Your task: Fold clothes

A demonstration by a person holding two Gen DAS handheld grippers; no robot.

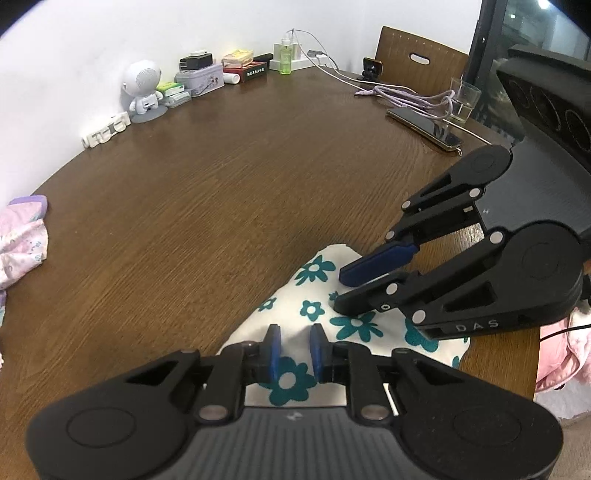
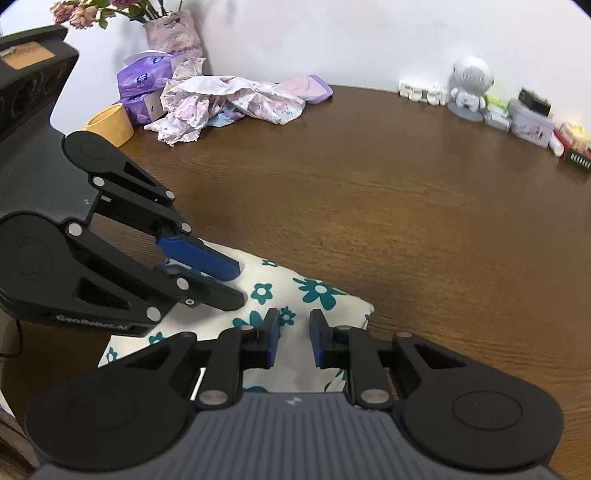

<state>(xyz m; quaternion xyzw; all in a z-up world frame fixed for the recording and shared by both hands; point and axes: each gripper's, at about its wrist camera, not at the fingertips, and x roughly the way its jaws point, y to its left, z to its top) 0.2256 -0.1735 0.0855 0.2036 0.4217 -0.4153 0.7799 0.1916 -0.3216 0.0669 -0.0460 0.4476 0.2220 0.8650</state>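
A folded white cloth with teal flowers (image 1: 314, 291) (image 2: 314, 291) lies at the near edge of the brown table (image 1: 207, 192) (image 2: 406, 206). My left gripper (image 1: 295, 336) (image 2: 239, 284) hovers low over the cloth's near part, open, with flat cloth showing between its blue pads. My right gripper (image 2: 294, 321) (image 1: 340, 291) comes in from the other side. Its fingertips rest on or just above the cloth, open, with nothing pinched. A crumpled pile of pink and lavender clothes (image 1: 22, 243) (image 2: 229, 99) lies at the far side of the table.
Along the wall stand a white robot-shaped speaker (image 1: 142, 88) (image 2: 469, 85), tins and boxes (image 1: 201, 77), and a green bottle (image 1: 285, 57). A phone (image 1: 424, 127), a glass (image 1: 463, 99) and cables lie at the right. Tissue packs (image 2: 142, 81), a yellow roll (image 2: 110, 123) and a flower vase (image 2: 173, 33) stand near the pile.
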